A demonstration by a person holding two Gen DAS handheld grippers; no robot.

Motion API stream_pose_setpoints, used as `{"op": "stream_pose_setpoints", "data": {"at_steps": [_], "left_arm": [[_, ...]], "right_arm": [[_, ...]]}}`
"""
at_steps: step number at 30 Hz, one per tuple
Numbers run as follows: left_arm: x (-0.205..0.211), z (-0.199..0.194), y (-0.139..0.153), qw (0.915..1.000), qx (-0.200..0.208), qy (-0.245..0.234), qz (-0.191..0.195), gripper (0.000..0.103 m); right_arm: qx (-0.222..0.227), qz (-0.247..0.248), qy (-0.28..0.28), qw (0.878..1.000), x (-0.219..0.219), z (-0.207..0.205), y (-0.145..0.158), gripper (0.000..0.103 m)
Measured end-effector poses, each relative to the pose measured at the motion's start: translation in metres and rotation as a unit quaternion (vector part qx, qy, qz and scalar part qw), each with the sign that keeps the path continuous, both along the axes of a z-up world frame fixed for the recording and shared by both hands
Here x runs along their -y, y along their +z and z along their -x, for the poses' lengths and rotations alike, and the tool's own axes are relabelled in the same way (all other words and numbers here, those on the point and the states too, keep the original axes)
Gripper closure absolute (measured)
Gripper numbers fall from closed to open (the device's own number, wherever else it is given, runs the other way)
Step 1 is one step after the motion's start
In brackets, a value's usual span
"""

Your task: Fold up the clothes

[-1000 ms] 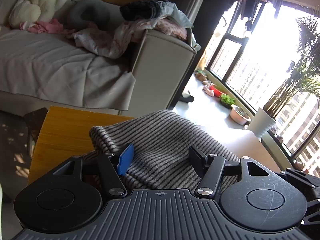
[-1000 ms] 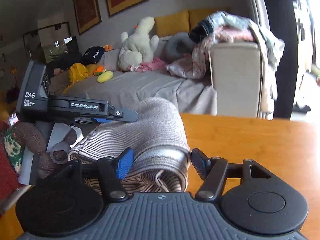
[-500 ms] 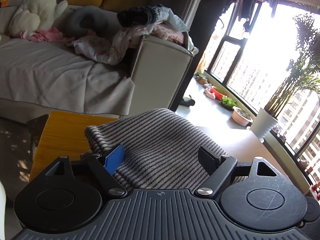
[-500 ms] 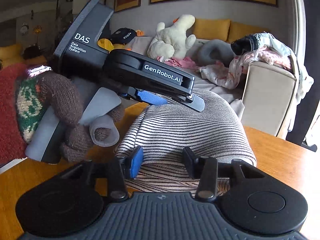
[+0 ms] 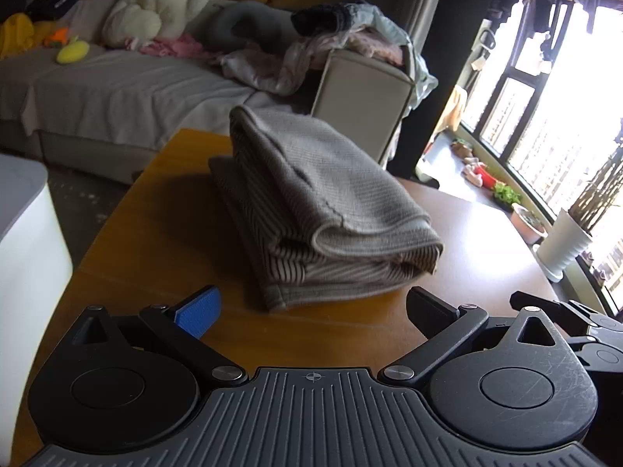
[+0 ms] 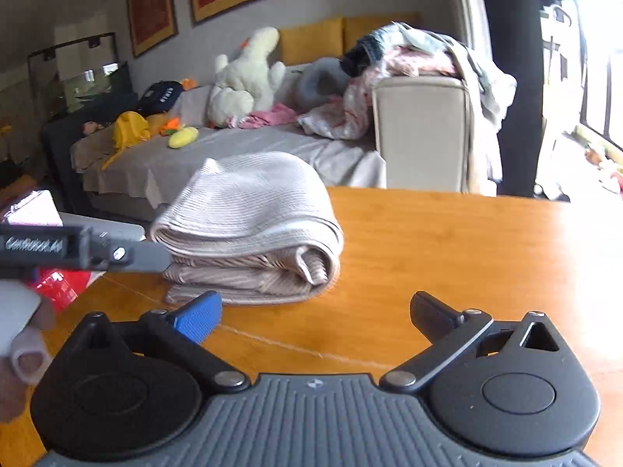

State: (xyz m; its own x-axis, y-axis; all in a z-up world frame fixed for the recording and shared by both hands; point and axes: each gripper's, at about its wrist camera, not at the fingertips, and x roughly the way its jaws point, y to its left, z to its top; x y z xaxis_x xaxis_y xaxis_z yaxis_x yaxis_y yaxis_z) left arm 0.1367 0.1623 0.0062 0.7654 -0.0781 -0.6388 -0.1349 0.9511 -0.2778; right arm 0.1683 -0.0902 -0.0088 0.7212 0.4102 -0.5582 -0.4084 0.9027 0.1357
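Observation:
A grey striped knit garment (image 5: pixel 311 210) lies folded in a thick stack on the wooden table (image 5: pixel 155 241). It also shows in the right wrist view (image 6: pixel 253 229). My left gripper (image 5: pixel 311 309) is open and empty, pulled back a short way from the stack's near edge. My right gripper (image 6: pixel 315 313) is open and empty, also just short of the stack. The left gripper's body (image 6: pixel 78 249) shows at the left of the right wrist view, its tip close to the stack's side.
A grey sofa (image 5: pixel 117 85) behind the table holds a plush toy (image 5: pixel 155 4) and a heap of clothes (image 5: pixel 342 35) on its armrest. A white box (image 5: pixel 23 241) stands left of the table. Potted plants (image 5: pixel 564 241) line the window.
Both grippers have let go of the garment, opened wider and drawn back from it. The folded stack now rests on the table by itself.

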Motion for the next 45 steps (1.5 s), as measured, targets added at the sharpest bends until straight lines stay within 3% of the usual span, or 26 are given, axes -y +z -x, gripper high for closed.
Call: {"op": "stream_pose_setpoints", "data": {"at_steps": [3,5,10,16,45], "left_arm": [[0.020,0.012,-0.020,0.9982,-0.053,0.023,-0.012,0.000],[0.037,0.020,-0.024,0.9955,-0.043,0.043,-0.073,0.000],[0.056,0.012,-0.034,0.9862,-0.033,0.085,-0.138,0.000],[0.053,0.002,-0.033,0.9845,-0.033,0.101,-0.139,0.000],[0.056,-0.012,-0.036,0.9862,-0.028,0.096,-0.132,0.000]], "right_arm": [[-0.019,0.056,-0.022,0.998,0.011,0.006,-0.013,0.000],[-0.032,0.078,-0.035,0.996,0.018,0.003,-0.021,0.000],[-0.046,0.088,-0.053,0.994,0.025,-0.013,-0.029,0.000],[-0.041,0.088,-0.024,0.995,0.018,-0.036,-0.031,0.000],[-0.036,0.085,-0.015,0.996,0.020,-0.032,-0.028,0.000]]}}
